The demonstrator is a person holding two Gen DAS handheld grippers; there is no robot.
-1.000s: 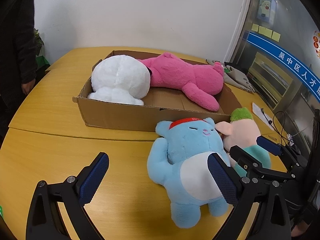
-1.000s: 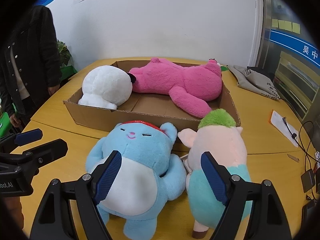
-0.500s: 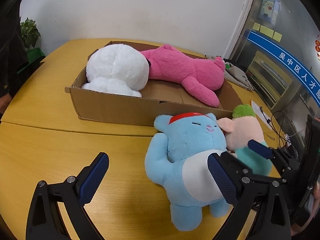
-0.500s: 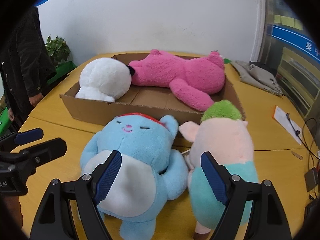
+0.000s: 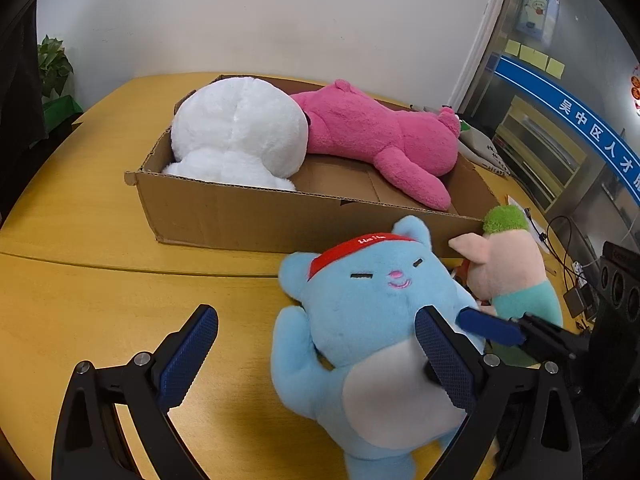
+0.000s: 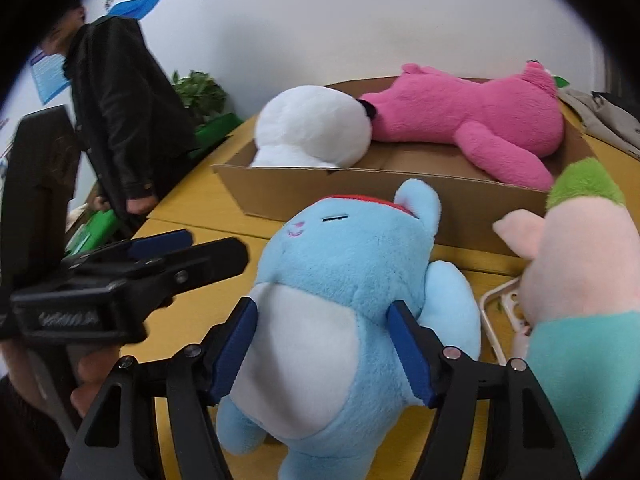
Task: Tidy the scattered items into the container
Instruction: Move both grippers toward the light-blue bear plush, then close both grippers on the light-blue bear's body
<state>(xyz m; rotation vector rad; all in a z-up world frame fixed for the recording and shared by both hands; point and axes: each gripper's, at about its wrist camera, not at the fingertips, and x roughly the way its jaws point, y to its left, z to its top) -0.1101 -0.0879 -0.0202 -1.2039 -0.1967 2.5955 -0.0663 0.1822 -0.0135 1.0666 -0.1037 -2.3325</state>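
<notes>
A blue plush bear [image 5: 372, 320] with a red headband sits tilted up on the yellow table in front of the cardboard box [image 5: 248, 216]. My right gripper [image 6: 324, 344] is shut on the blue bear [image 6: 344, 280], its pads pressing both sides of the belly. My left gripper [image 5: 316, 356] is open and empty, just left of the bear, with its right pad in front of the belly. A pink pig plush [image 6: 584, 272] with green hair stands to the bear's right. A white plush [image 5: 236, 132] and a pink plush [image 5: 380, 136] lie in the box.
A person in a dark jacket [image 6: 120, 112] stands at the table's left side by a green plant [image 6: 200, 92]. Grey cloth [image 5: 480, 152], cables and a white frame [image 6: 500, 312] lie to the right. The table [image 5: 80, 280] extends left of the bear.
My right gripper swung left onto the blue bear and closed on its belly, and the bear has tipped up. The left gripper moved closer to the bear and stayed open.
</notes>
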